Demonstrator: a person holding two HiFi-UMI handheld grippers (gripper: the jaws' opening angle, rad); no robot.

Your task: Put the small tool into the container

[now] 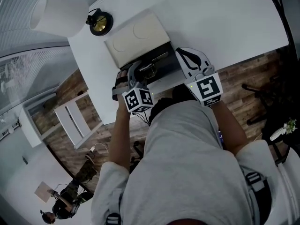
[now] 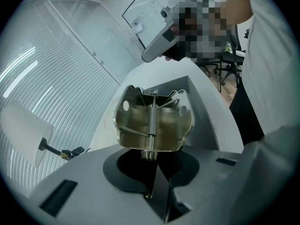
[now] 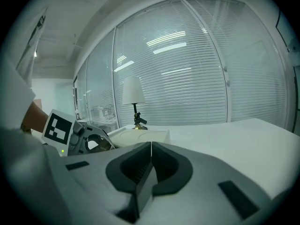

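Left hand-held gripper [image 2: 151, 172] is clenched on the tool [image 2: 153, 123] by its thin stem. The tool's long axis, along the spring, runs straight out from the jaws. The container [image 1: 161, 50] sits open on the worktop [image 1: 234, 22], just ahead of and below the tool. I'd say the tool is over the near-left edge, not yet resting inside. Right hand-held gripper [image 3: 151, 163] is closed, empty, at the near-right edge. The left does the drop: lower, then release.
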